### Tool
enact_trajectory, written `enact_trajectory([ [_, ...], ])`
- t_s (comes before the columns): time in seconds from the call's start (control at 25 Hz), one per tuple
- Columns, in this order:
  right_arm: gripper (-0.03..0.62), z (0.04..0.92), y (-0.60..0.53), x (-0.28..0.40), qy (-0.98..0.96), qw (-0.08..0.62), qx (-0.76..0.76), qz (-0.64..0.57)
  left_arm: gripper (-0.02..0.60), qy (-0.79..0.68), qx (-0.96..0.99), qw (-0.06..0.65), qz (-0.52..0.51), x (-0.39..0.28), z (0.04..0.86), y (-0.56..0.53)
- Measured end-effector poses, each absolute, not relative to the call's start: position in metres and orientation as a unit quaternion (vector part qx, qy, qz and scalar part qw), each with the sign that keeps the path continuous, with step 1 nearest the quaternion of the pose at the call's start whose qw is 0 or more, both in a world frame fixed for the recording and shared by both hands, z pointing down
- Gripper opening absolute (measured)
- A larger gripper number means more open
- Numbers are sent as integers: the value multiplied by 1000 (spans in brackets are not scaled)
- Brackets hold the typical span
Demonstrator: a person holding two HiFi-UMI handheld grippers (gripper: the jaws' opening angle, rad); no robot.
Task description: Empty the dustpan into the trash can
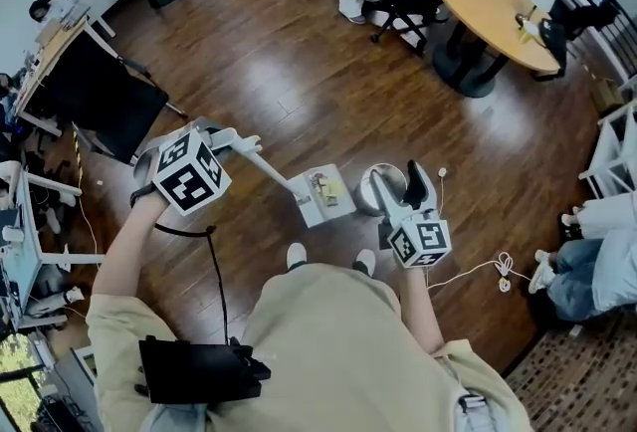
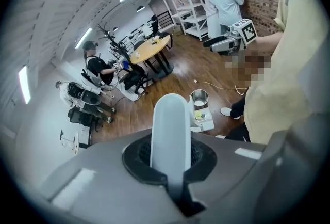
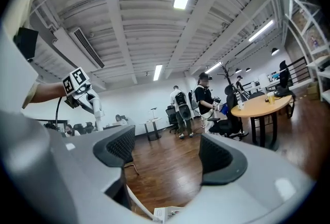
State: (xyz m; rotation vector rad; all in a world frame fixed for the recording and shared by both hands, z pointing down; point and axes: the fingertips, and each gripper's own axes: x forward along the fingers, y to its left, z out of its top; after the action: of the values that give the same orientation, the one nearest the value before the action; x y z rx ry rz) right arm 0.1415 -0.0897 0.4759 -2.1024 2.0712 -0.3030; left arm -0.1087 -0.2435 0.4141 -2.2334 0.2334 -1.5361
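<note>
Dustpan (image 1: 323, 193) question: it's sitting just left of the trash can (image 1: 366, 183), not over it, with a little pile of scraps (image 1: 326, 186) on the tray. The left gripper (image 1: 242, 143) is clamped tight on the top end of the long handle (image 1: 274, 171). What do you reckon bites me from here?

> Mostly the lever arm. You're holding a long stick at the far end with two narrow jaws, so if the handle twists in the grip, the tray rolls sideways and the scraps land on the wood floor (image 1: 299, 72) instead of in the can. I can't tell from these shots whether the pan is clear of the floor.

And the other hand?

> The right gripper (image 1: 403, 186) is over the can with its jaws apart and nothing between them, so it isn't steadying anything. It's also right where the pan has to go. Swing the tray across and I'd bet on a bump that tips the can or jolts the load. The can's mouth also looks about as wide as the pan's lip, so a fast tilt could send stuff over the rim. Watch the white cable (image 1: 478, 271) near your feet too.
</note>
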Motion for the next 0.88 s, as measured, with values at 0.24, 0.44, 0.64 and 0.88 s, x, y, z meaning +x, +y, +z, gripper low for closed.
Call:
enact_trajectory([
  [0.24,380,482,-61,168,666,102,-732,-103,3,65,-804,242,-539,-71,408,-247],
  [0.44,379,485,-38,191,636,104,-757,-106,3,32,-804,264,-533,-35,409,-247],
  [0.64,379,485,-19,207,614,106,-775,-108,3,6,-803,275,-529,0,412,-247],
  [0.88,379,491,5,223,586,113,-795,-113,3,-36,-799,287,-527,42,426,-240],
])
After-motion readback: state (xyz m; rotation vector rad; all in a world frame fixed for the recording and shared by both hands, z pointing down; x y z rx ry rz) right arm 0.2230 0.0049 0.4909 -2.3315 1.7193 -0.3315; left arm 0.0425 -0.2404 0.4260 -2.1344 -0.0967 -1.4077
